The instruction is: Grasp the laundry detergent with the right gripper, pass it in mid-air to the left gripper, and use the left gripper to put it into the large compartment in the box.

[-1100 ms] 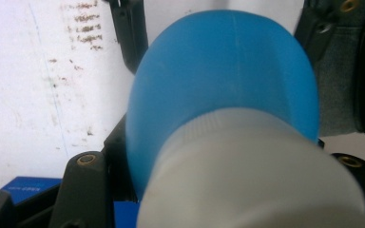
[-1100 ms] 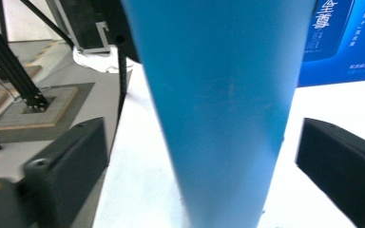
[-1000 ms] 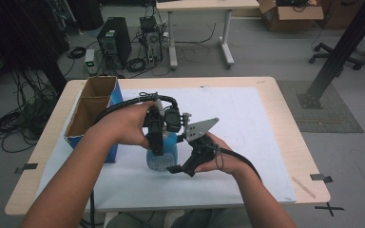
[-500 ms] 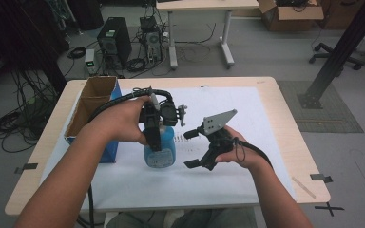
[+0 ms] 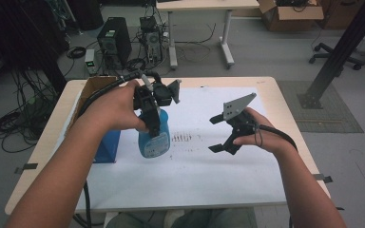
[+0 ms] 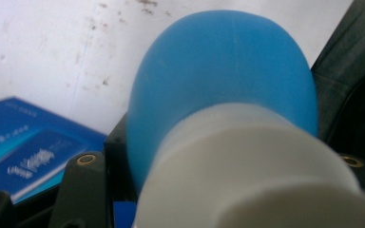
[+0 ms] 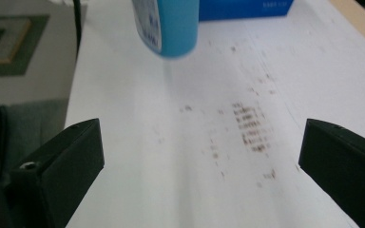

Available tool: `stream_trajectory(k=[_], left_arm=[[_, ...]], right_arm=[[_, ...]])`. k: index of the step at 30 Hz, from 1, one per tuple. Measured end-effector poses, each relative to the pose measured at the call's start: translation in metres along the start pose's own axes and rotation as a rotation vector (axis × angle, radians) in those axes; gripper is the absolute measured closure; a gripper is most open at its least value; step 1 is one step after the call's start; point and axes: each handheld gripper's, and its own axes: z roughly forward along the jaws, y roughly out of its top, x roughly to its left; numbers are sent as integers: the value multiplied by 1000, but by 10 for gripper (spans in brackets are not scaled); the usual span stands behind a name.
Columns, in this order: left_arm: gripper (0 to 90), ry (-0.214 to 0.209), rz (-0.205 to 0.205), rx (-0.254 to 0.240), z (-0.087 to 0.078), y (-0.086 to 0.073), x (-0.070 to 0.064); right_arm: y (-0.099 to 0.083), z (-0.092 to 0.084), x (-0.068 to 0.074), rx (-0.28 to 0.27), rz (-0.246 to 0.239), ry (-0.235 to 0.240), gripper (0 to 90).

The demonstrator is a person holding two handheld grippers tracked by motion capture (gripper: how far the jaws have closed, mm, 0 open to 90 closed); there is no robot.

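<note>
Left gripper holds a blue bottle above the white sheet; right gripper stands released beside it.

High view: the left gripper (image 5: 152, 124) is clenched on the upper part of a blue bottle (image 5: 153, 140), which hangs upright over the white sheet (image 5: 195, 175) covering the table (image 5: 285, 102), just right of a blue box (image 5: 107, 147) and a cardboard box (image 5: 91, 88). The right gripper (image 5: 217, 134), well apart to the right, has its jaws spread with nothing between them, over a patch of dark marks (image 5: 183, 138). Left gripper view: the bottle's blue shoulder (image 6: 218, 85) and white collar (image 6: 256, 166) sit close between the jaws, the blue box (image 6: 24, 152) lying below on the sheet. Right gripper view: the two black jaws stand wide, the bottle's base (image 7: 168, 28) clear of the sheet ahead, brown marks (image 7: 249, 126) on the sheet between them.
</note>
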Motion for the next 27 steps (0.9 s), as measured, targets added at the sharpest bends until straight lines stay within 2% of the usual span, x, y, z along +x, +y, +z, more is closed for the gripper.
stream_trajectory(k=[1,7,8,9,10,11,12,13,14,15,17,18,19,21,22,27], left_arm=[[387,-3,-45,-3,-5,0,4],[387,2,-175,-11,-20,-3,17],[387,2,-175,-11,-20,-3,17],[387,6,-233,-21,-26,-5,23],[387,6,-233,-21,-26,-5,23],[387,1,-293,-40,-32,-8,29],[387,-3,-318,-43,-35,-10,33],[387,-3,-318,-43,-35,-10,33],[387,-8,-369,-65,-40,-14,38],[387,-8,-369,-65,-40,-14,38],[387,-11,-433,-79,-48,-19,46],[387,-11,-433,-79,-48,-19,46],[387,-10,-471,-80,-52,-23,52],[387,-7,-487,-77,-55,-25,55],[387,0,-523,-74,-60,-28,60],[386,21,-599,-79,-77,-40,74]], right_arm=[[0,-2,-2,24,-1,-2,14],[0,-10,-9,142,-3,-18,21],[0,-10,-9,142,-3,-18,21],[-1,-11,-11,179,-9,-23,21],[-1,-11,-12,200,-13,-28,21],[-2,-11,-12,222,-16,-36,22],[-2,-11,-12,238,-14,-39,24],[-2,-11,-12,238,-14,-39,24],[-4,-11,-13,261,-15,-38,25],[-4,-11,-13,266,-13,-43,26],[-5,-12,-14,269,-12,-43,26],[-5,-12,-14,269,-12,-43,26],[-6,-12,-14,270,-10,-38,26],[-6,-12,-14,271,-10,-38,26],[-6,-12,-15,273,-9,-34,26],[-6,-12,-15,279,-12,-27,26]])
